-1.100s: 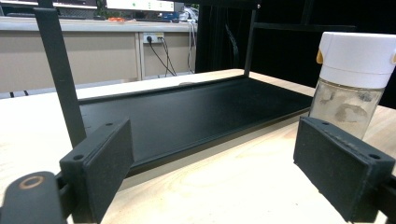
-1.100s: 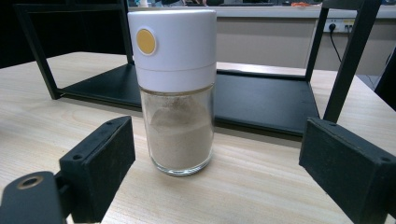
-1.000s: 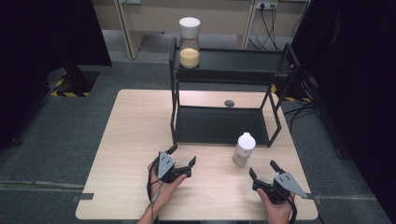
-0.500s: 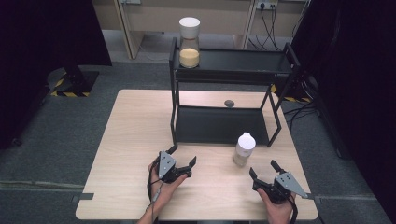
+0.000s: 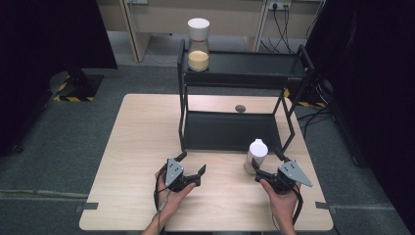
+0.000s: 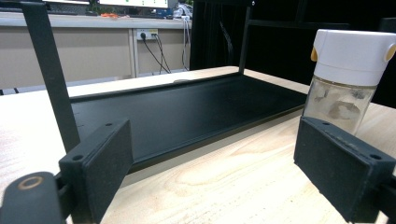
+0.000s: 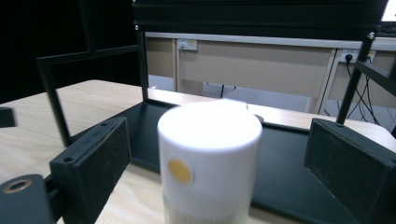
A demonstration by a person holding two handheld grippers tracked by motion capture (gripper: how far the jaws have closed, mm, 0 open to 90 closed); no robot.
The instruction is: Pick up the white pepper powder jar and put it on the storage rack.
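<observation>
The left tongs (image 5: 192,164) rest low on the tabletop (image 5: 137,147), jaws wide apart and empty. To the right, the white-capped jar (image 5: 256,155) stands upright just before the black rack (image 5: 230,129), and the right tongs (image 5: 266,164) gape around it without touching. Closing off-centre on the smooth cap could tip the jar against the rack.

Left hand-held gripper (image 5: 192,164) and right hand-held gripper (image 5: 266,165) both held low, jaws wide apart, pointing forward.
</observation>
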